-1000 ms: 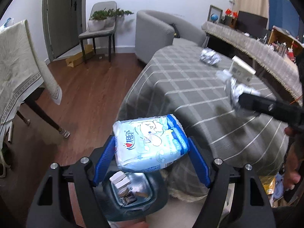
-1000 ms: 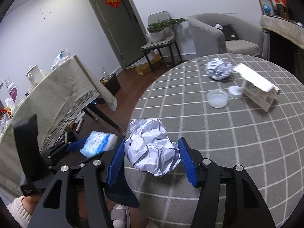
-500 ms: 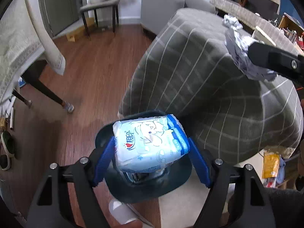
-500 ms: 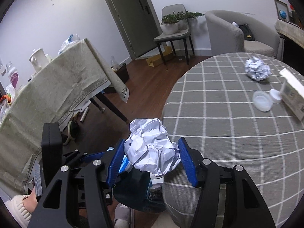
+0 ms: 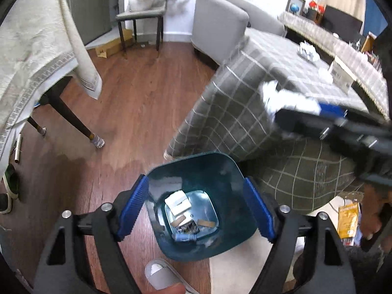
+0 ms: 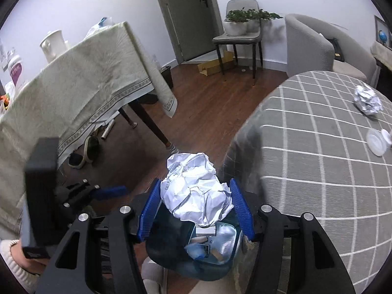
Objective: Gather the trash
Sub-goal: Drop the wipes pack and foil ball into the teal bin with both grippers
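Gripping the crumpled paper ball (image 6: 196,188) above the bin (image 6: 171,250), the right gripper (image 6: 194,210) could miss off-centre; the left gripper (image 5: 196,210) hangs spread, empty.

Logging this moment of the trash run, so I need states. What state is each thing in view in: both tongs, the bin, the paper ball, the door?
left tongs: open, empty, over the bin
right tongs: shut on the crumpled paper ball
crumpled paper ball: held above the bin
bin: open-topped, trash at the bottom
second paper ball: lying on the checked table
door: shut
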A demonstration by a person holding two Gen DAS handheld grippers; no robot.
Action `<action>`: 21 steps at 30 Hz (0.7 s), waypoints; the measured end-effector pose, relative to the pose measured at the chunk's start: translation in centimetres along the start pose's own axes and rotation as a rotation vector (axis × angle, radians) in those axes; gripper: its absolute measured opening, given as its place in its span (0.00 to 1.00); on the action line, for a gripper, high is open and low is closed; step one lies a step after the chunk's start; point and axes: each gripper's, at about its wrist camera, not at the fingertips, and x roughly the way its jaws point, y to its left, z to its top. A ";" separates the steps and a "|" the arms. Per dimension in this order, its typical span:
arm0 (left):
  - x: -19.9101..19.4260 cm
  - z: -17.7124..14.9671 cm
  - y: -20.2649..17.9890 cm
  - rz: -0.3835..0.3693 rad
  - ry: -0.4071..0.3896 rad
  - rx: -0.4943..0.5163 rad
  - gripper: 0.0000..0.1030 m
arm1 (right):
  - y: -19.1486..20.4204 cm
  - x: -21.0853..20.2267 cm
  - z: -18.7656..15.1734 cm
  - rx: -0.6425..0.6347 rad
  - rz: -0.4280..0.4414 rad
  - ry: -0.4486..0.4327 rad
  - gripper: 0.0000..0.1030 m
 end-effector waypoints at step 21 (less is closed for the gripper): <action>-7.8 2.0 2.3 -0.043 -0.283 -0.044 0.49 | 2.4 10.6 -4.7 -0.061 -0.056 0.274 0.57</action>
